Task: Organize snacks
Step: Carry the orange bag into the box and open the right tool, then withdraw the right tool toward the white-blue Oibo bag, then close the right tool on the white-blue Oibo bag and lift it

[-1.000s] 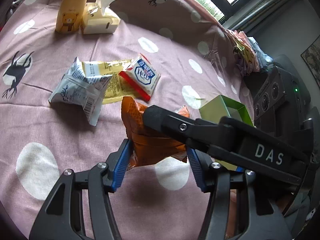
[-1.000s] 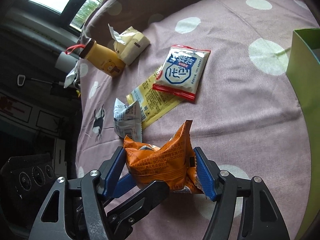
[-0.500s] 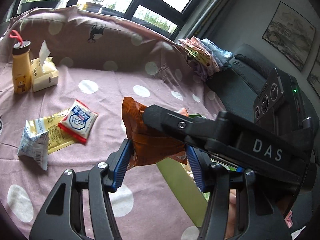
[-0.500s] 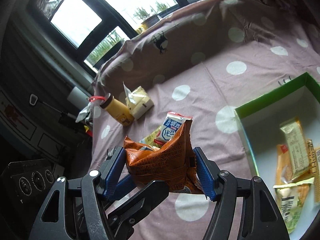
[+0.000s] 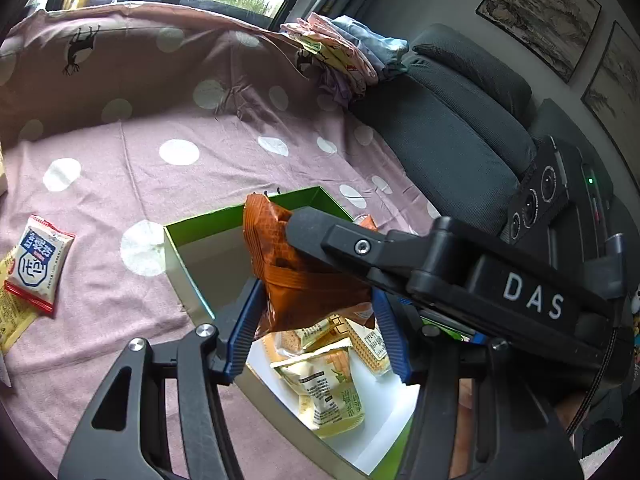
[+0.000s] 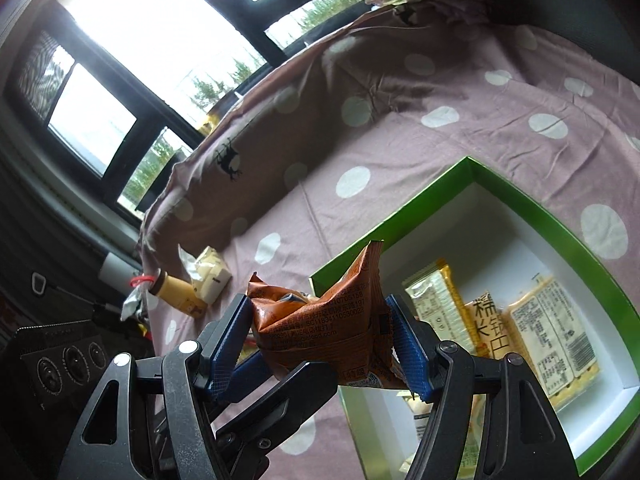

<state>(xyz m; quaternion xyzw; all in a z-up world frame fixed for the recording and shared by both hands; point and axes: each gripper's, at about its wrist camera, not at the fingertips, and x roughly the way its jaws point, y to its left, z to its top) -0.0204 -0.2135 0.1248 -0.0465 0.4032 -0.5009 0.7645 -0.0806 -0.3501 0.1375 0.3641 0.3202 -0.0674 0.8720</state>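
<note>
An orange snack packet (image 5: 296, 280) hangs in the air, gripped from two sides. My left gripper (image 5: 316, 320) is shut on its lower part with the blue pads pressing its sides. My right gripper (image 6: 320, 344) is shut on the same orange packet (image 6: 328, 328). A black finger of the right gripper (image 5: 320, 232) crosses the left wrist view. The packet hovers over the near corner of an open green box (image 5: 224, 216) with a white inside, which holds several wrapped snacks (image 6: 500, 320). A white and red packet (image 5: 38, 266) lies on the cloth at the left.
A pink dotted cloth (image 5: 180, 184) covers the surface. A yellow bottle (image 6: 176, 292) and a tissue pack (image 6: 208, 276) stand far left. A yellow packet (image 5: 8, 320) lies by the left edge. A dark sofa (image 5: 452, 152) and folded clothes (image 5: 340, 52) are behind the box.
Both grippers have carried the orange packet up and to the right, from above the loose snacks to above the green box. The grip on it has not changed.
</note>
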